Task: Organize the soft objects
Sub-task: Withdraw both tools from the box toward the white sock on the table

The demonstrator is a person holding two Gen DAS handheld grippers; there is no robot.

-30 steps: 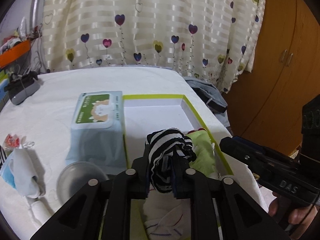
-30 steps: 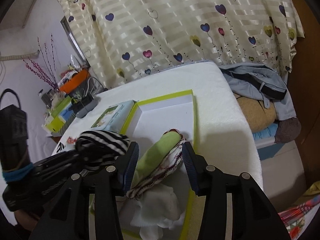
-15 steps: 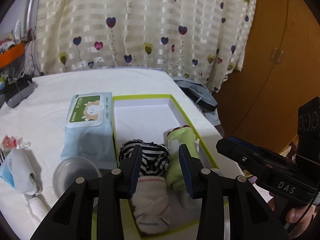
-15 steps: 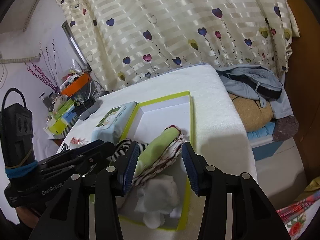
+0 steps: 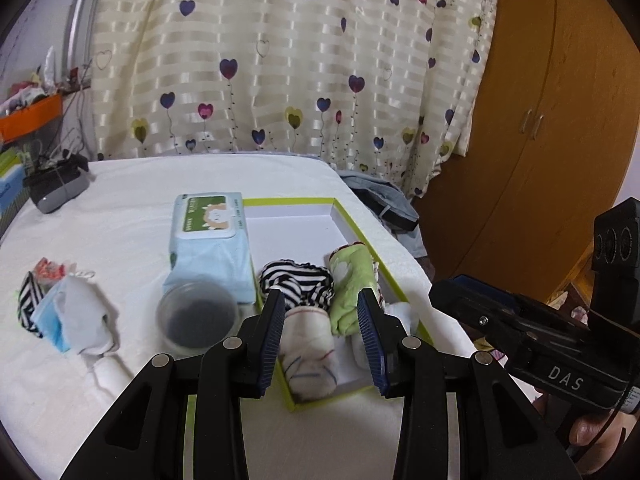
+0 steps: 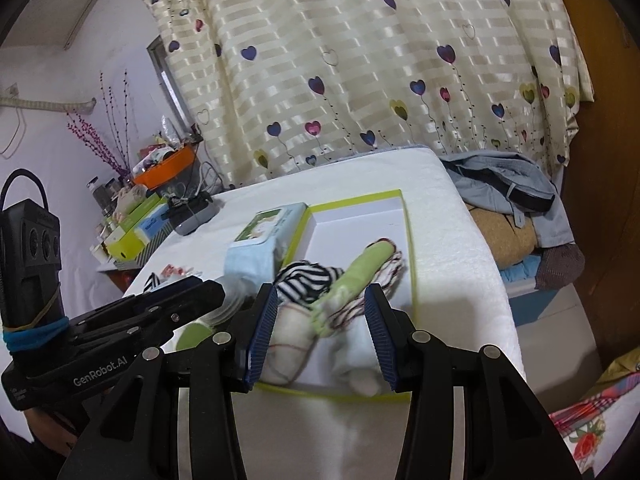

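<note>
A white box with a lime-green rim [image 5: 340, 212] lies on the white table. In it sit a black-and-white striped sock roll [image 5: 296, 280], a green roll [image 5: 352, 276], a white roll with coloured lines [image 5: 308, 356] and a white sock [image 5: 400, 316]. My left gripper [image 5: 322, 308] hovers open above the box's near end, holding nothing. My right gripper [image 6: 320, 304] is open too, over the same rolls [image 6: 308, 276], with nothing between its pads. Loose socks [image 5: 68, 312] lie piled at the left.
A wet-wipes pack [image 5: 208, 240] and a clear round lid [image 5: 196, 316] sit just left of the box. A grey device [image 5: 56, 192] is at the back left. Clothes [image 5: 384, 200] hang off the table's right edge. Behind are a curtain and a wooden wardrobe [image 5: 560, 120].
My left gripper opened and left the striped roll in the box beside the green roll. Both grippers then drew back and up from the box.
</note>
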